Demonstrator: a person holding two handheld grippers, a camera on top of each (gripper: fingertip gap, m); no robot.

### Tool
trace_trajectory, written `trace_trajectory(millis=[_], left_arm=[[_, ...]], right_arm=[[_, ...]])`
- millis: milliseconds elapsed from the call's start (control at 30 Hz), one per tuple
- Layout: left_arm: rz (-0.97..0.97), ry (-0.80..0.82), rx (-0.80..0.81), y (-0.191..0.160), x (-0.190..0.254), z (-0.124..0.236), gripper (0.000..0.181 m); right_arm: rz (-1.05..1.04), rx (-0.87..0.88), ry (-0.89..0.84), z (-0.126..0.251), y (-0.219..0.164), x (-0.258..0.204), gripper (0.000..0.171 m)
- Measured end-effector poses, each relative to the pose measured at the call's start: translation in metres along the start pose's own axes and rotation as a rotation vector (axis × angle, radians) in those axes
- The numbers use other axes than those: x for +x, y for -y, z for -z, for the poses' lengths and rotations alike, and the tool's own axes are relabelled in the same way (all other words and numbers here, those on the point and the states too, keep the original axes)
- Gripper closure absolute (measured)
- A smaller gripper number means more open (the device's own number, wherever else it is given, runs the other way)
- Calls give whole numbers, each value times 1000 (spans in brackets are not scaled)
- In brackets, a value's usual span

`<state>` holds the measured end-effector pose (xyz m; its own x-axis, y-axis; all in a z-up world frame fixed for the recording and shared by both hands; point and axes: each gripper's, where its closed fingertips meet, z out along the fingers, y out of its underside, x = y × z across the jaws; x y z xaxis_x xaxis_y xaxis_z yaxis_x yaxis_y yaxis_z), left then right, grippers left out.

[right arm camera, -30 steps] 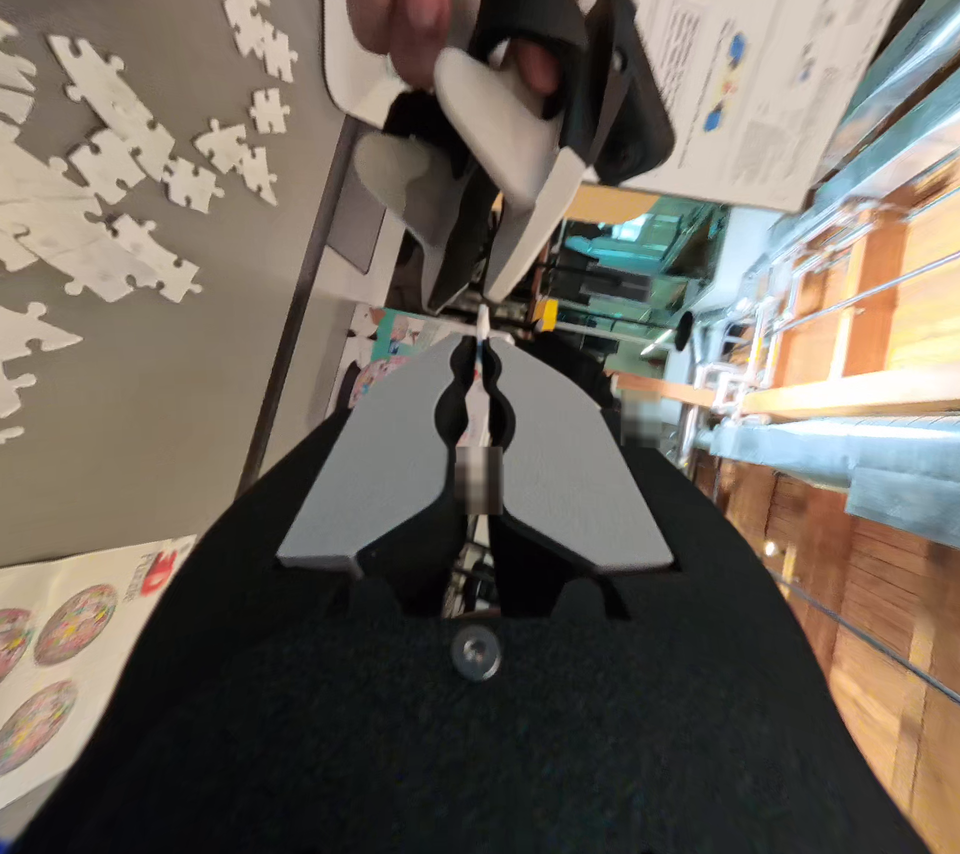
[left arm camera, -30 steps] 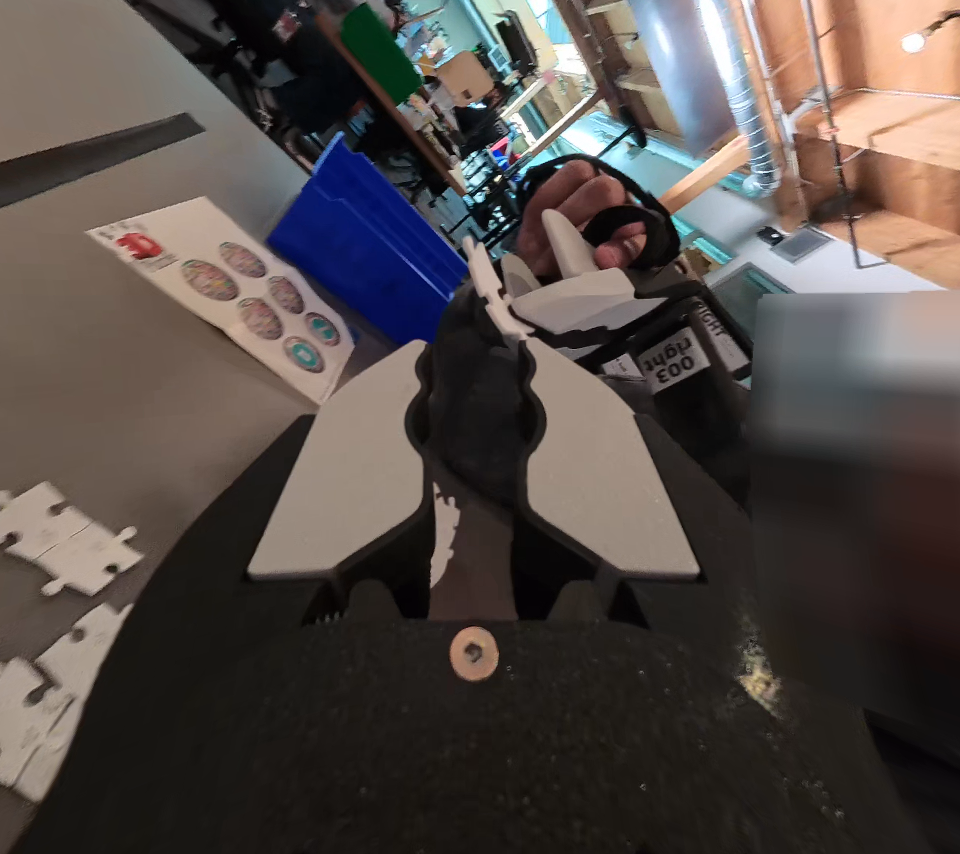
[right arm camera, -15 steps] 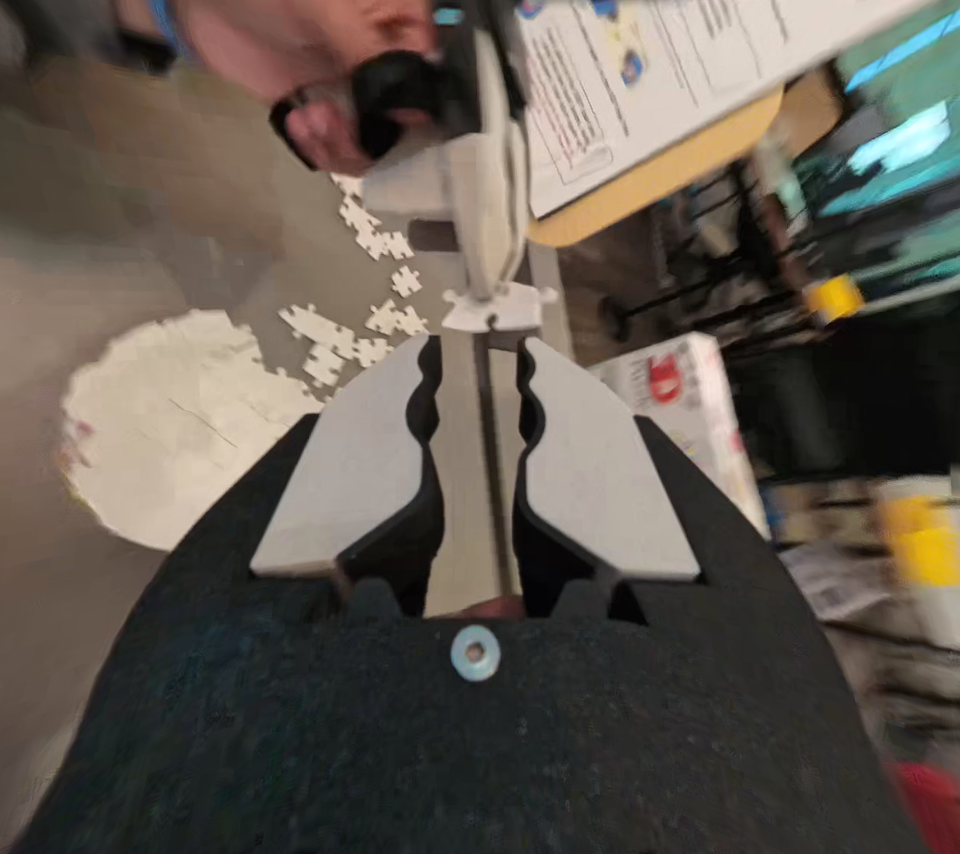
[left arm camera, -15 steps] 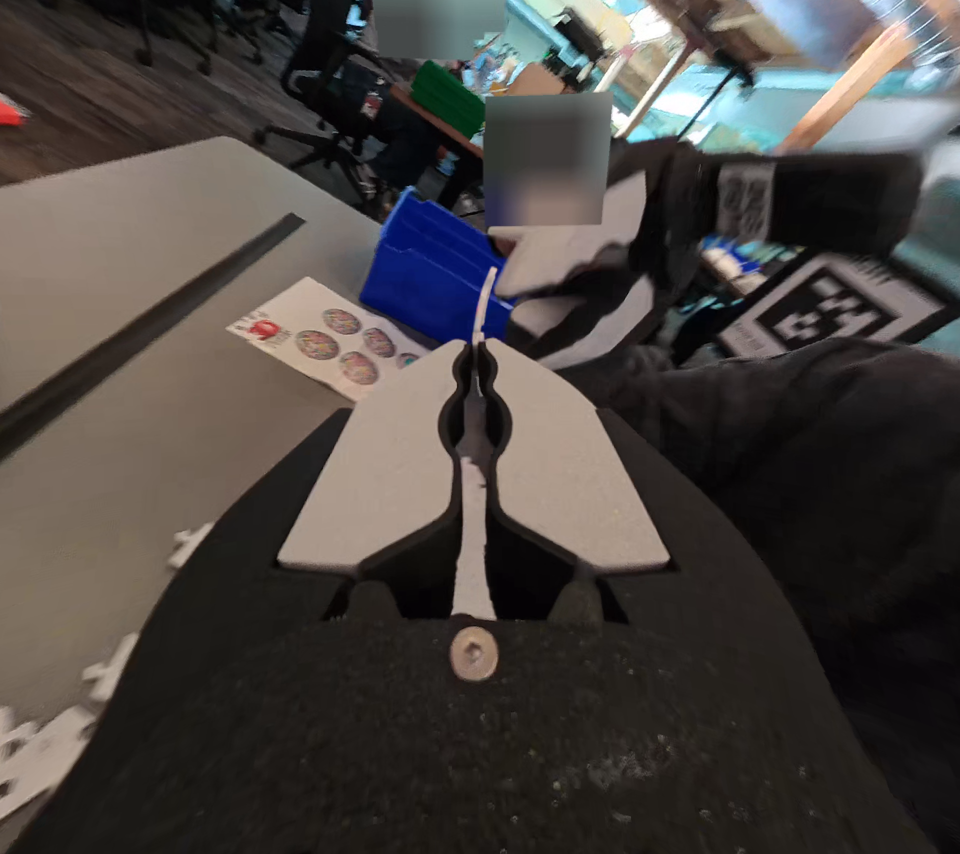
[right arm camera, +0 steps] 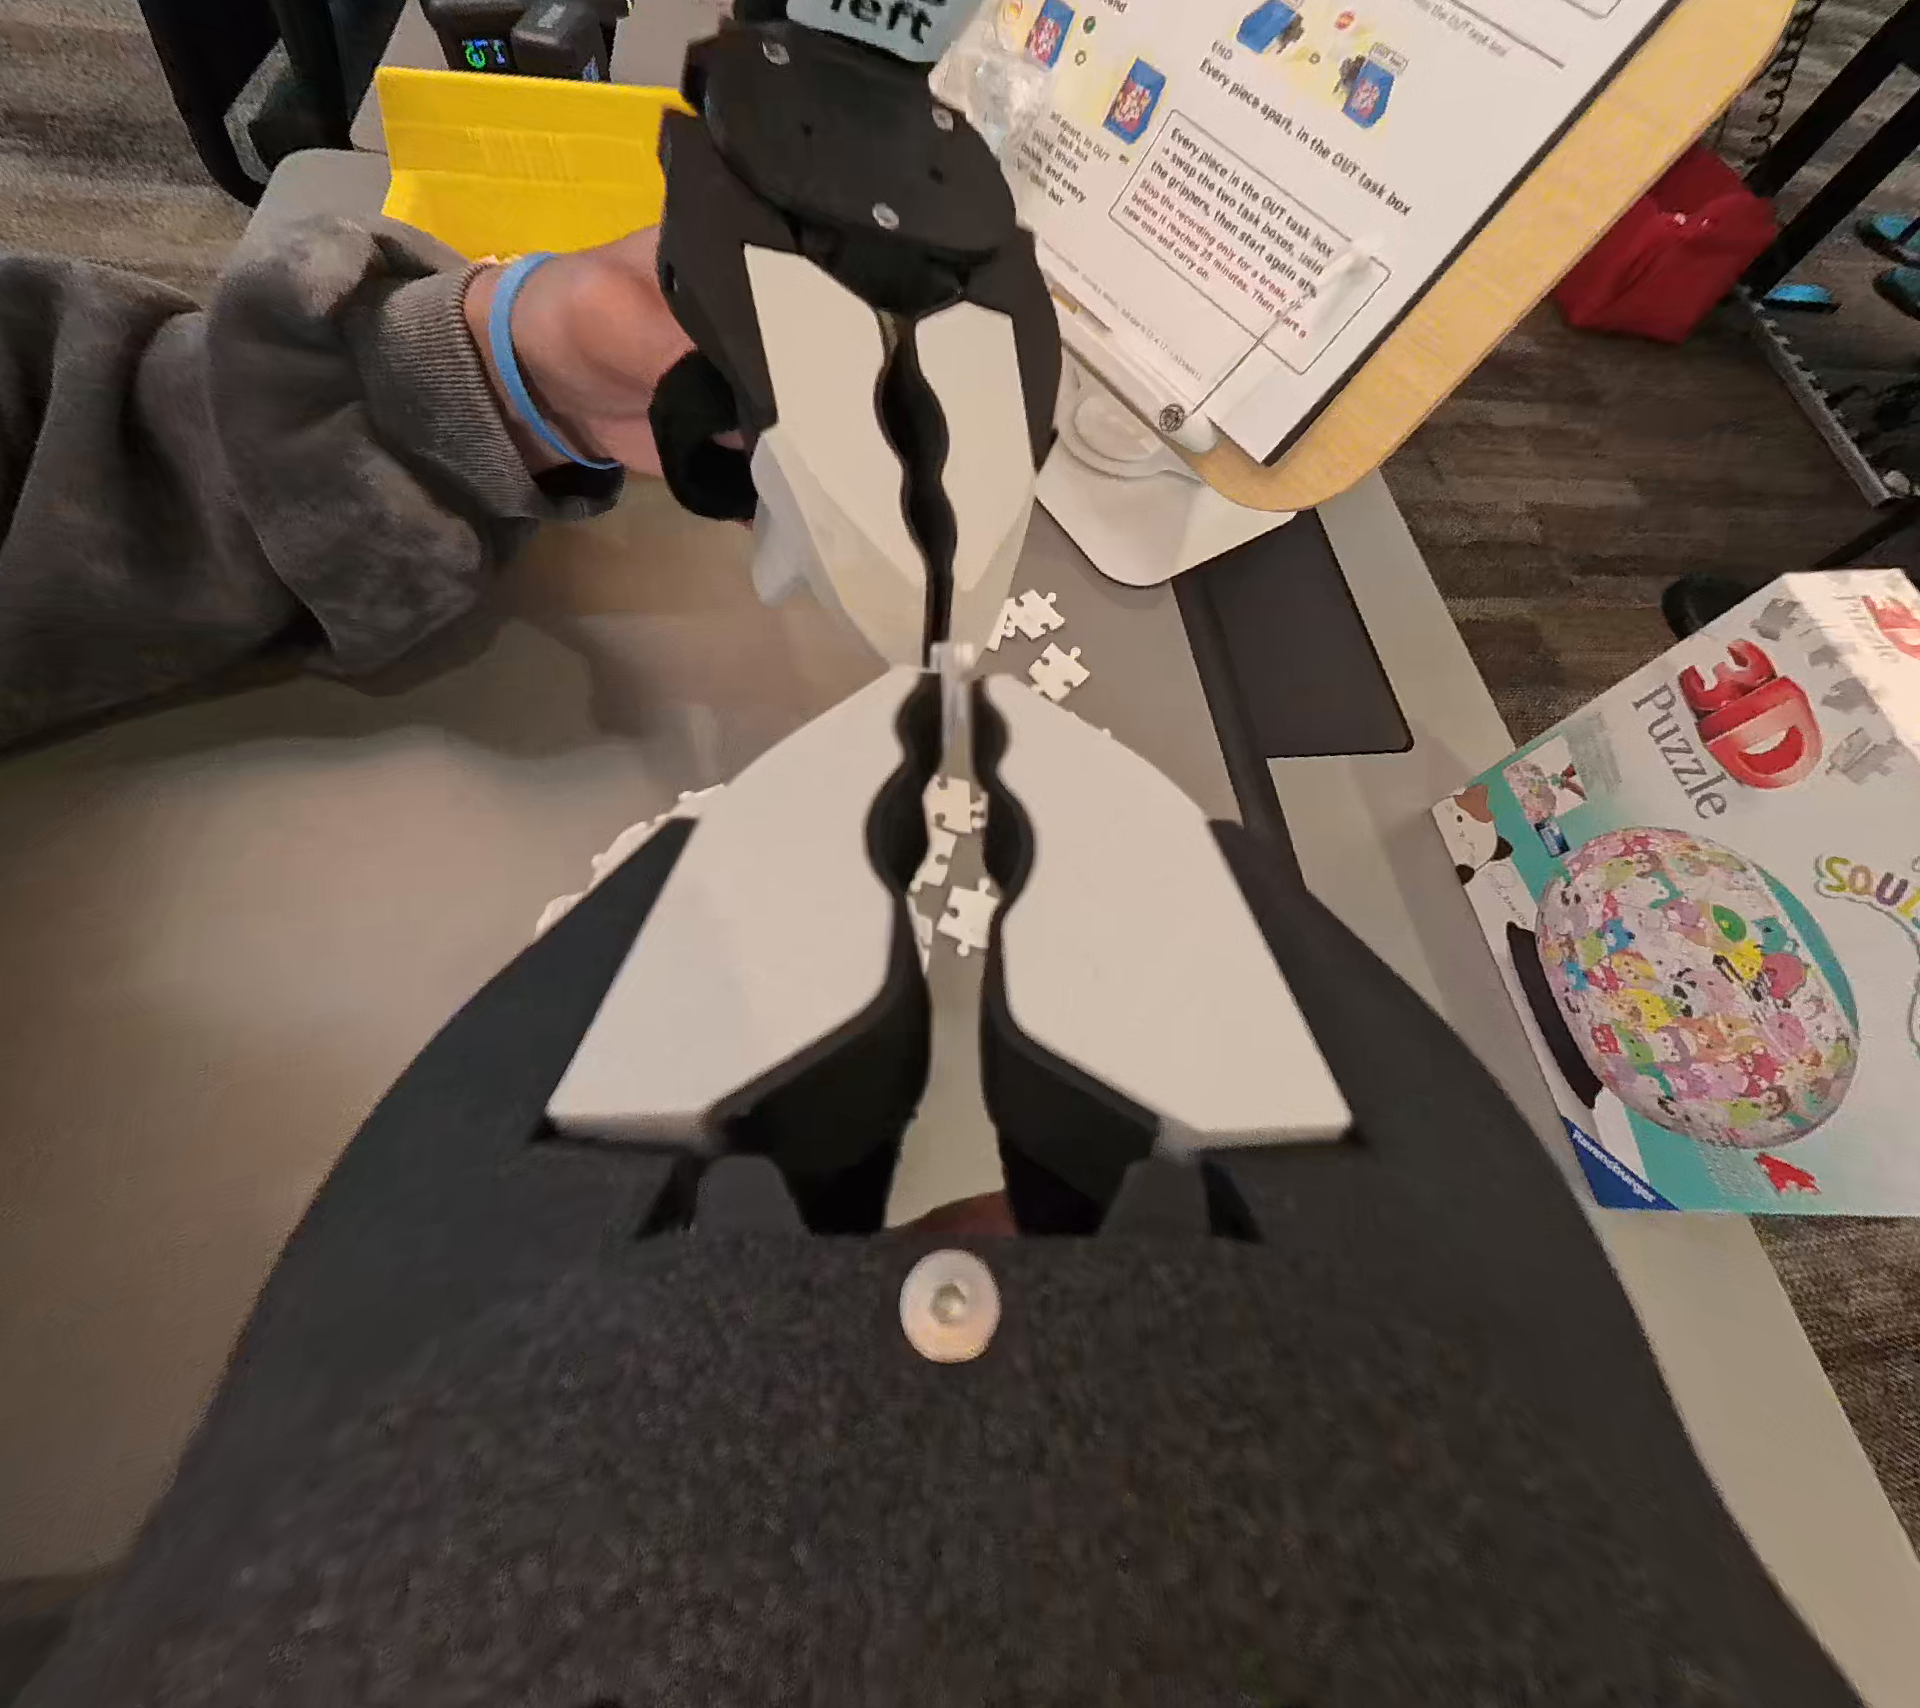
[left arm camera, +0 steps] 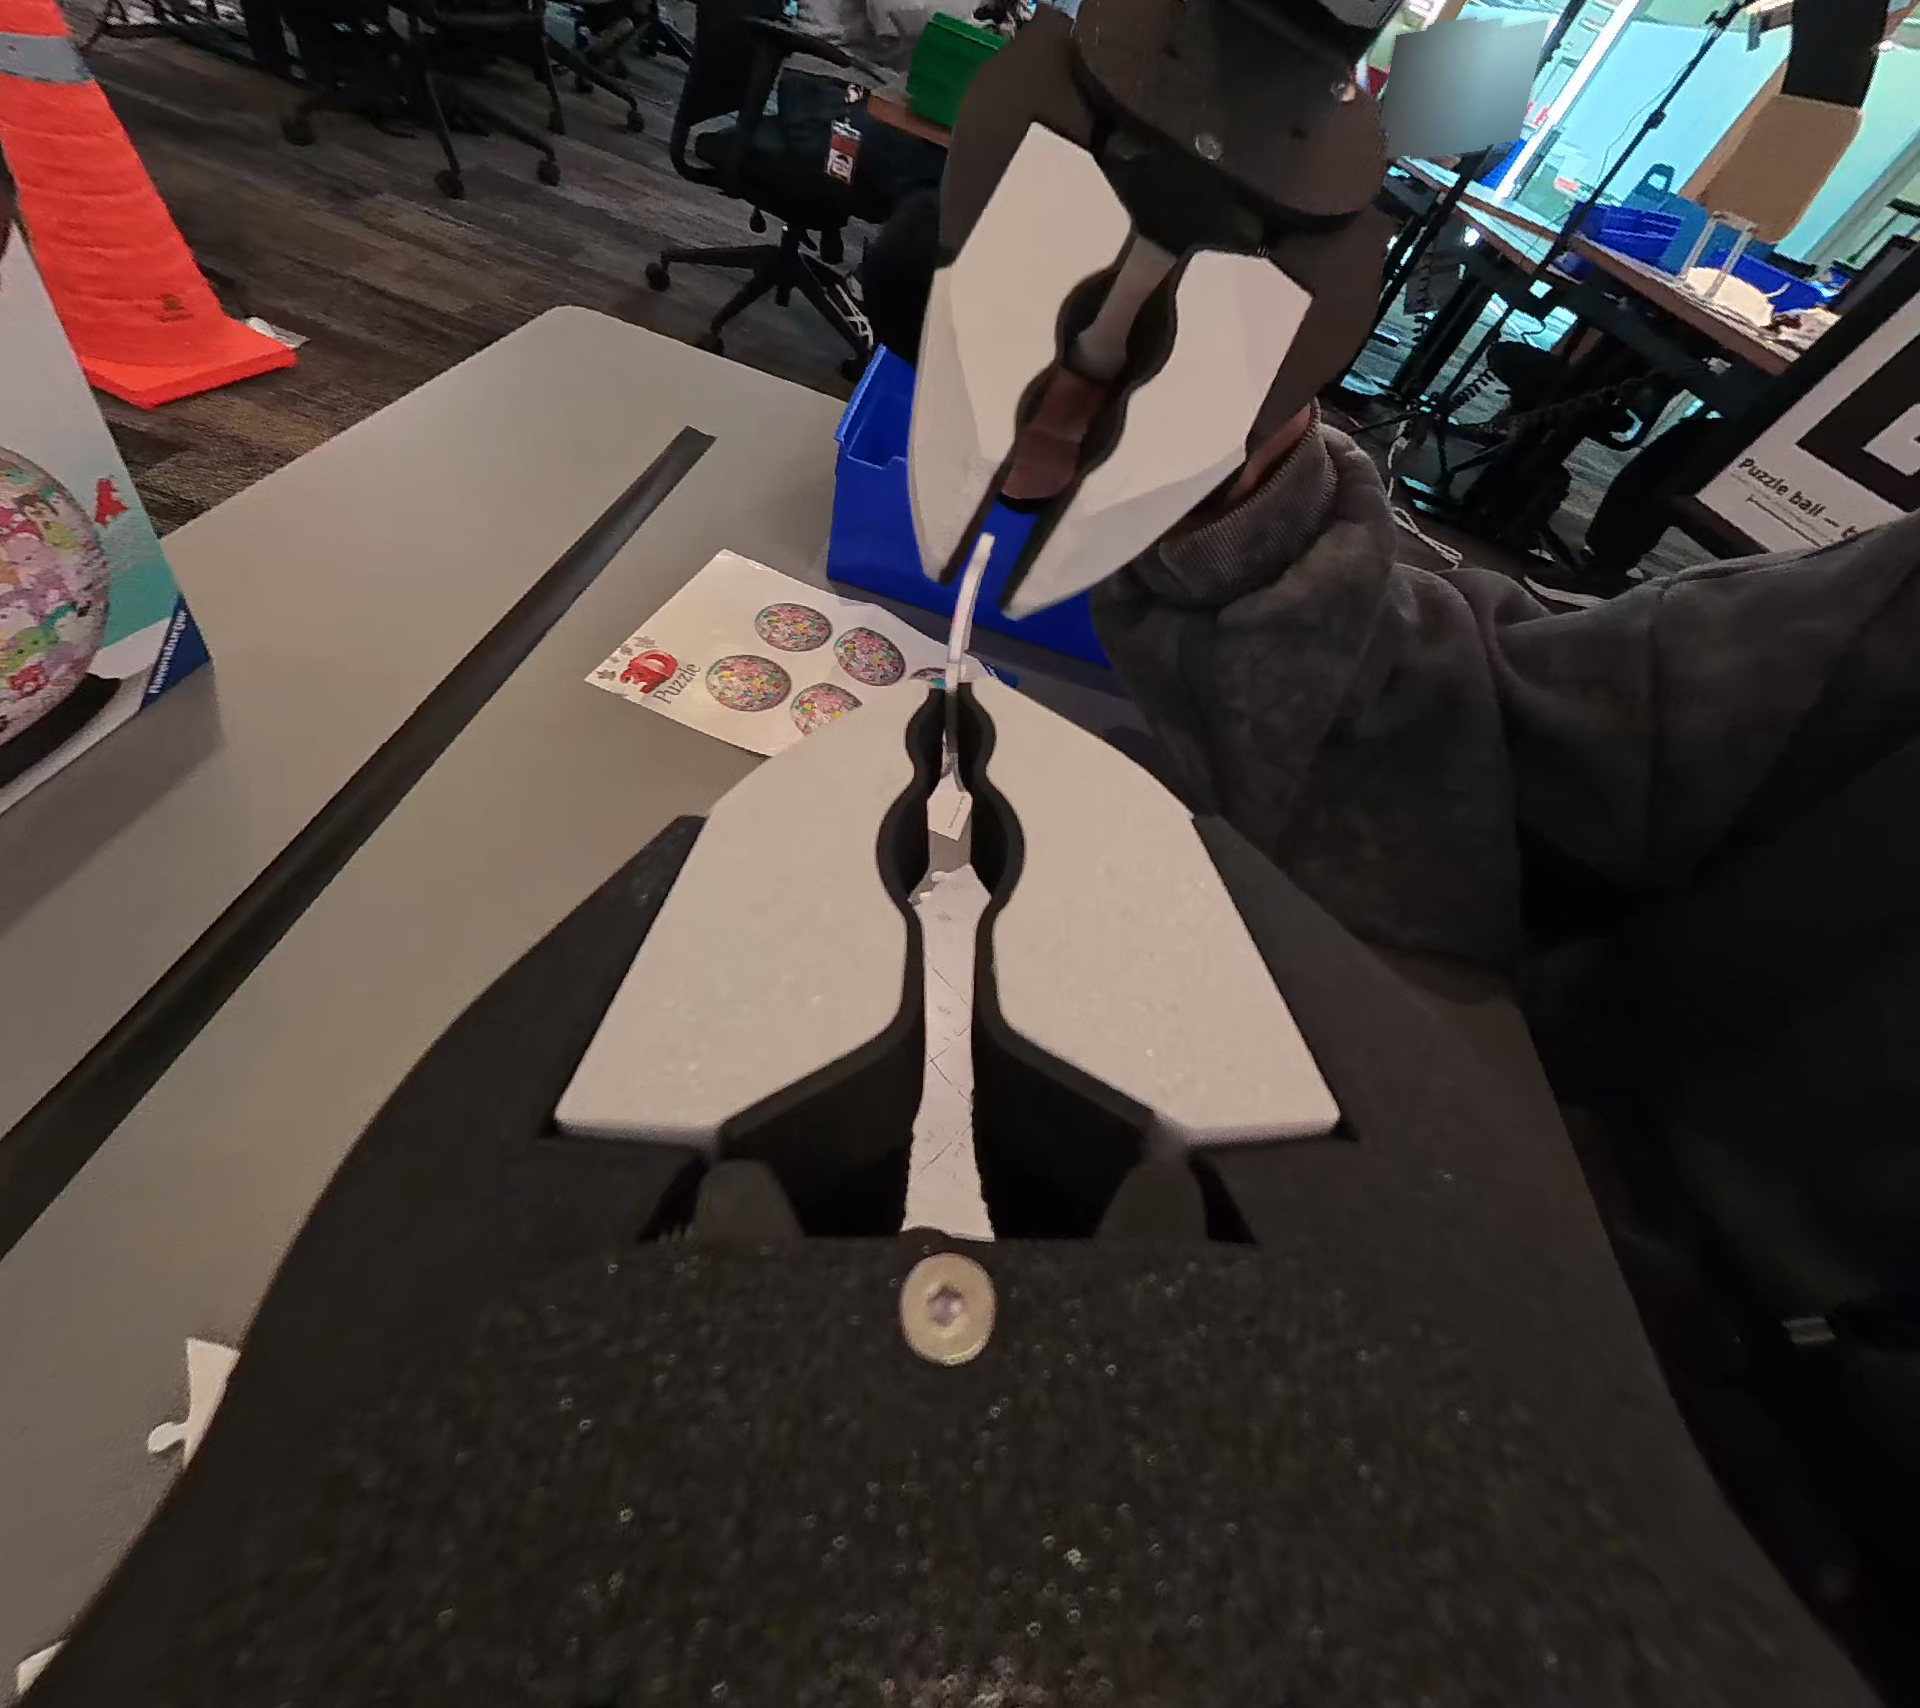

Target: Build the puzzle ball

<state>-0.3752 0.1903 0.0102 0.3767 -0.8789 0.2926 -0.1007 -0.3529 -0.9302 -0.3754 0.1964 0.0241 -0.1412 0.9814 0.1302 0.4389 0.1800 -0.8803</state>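
Both grippers meet tip to tip above the grey table (left arm camera: pixel 436 578), seen edge-on in each wrist view.

Left gripper (left arm camera: pixel 951 728): fingers clenched on a thin white puzzle piece (left arm camera: pixel 948 785), held on edge.

Right gripper (left arm camera: pixel 977 588): fingers nearly closed around a curved white piece (left arm camera: pixel 968 609); firm pinch or loose contact, cannot tell. In its own view the right gripper (right arm camera: pixel 951 687) faces the left gripper (right arm camera: pixel 940 635), with a small white tab (right arm camera: pixel 953 659) between the tips.

The two pieces touch or nearly touch. Whether they are locked together cannot be told.

Loose pieces (right arm camera: pixel 1044 645) lie on the table beyond; the puzzle box (right arm camera: pixel 1704 910) stands at right and a leaflet (left arm camera: pixel 769 650) lies past the grippers.

Risks, as judged:
- Edge-on grip gives little hold; a push along the seam could slide a piece out and drop it.
- Slight twist between the hands could misalign tab and slot, bending the thin piece.
- Hard squeeze may flex the curve and spoil the fit.
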Motion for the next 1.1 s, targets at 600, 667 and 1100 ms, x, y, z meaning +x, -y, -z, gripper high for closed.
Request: trace_trajectory(millis=[600, 667, 1100], left_arm=[[289, 0, -545, -148, -55, -29, 138], [270, -1, -554, -150, -54, -32, 141], [170, -103, -414, -118, -32, -43, 179]], right_arm=[[-257, -242, -15, -47, -131, -7, 169], [-251, -272, 8, -51, -134, -10, 169], [-196, -125, 44, -45, -110, -9, 169]])
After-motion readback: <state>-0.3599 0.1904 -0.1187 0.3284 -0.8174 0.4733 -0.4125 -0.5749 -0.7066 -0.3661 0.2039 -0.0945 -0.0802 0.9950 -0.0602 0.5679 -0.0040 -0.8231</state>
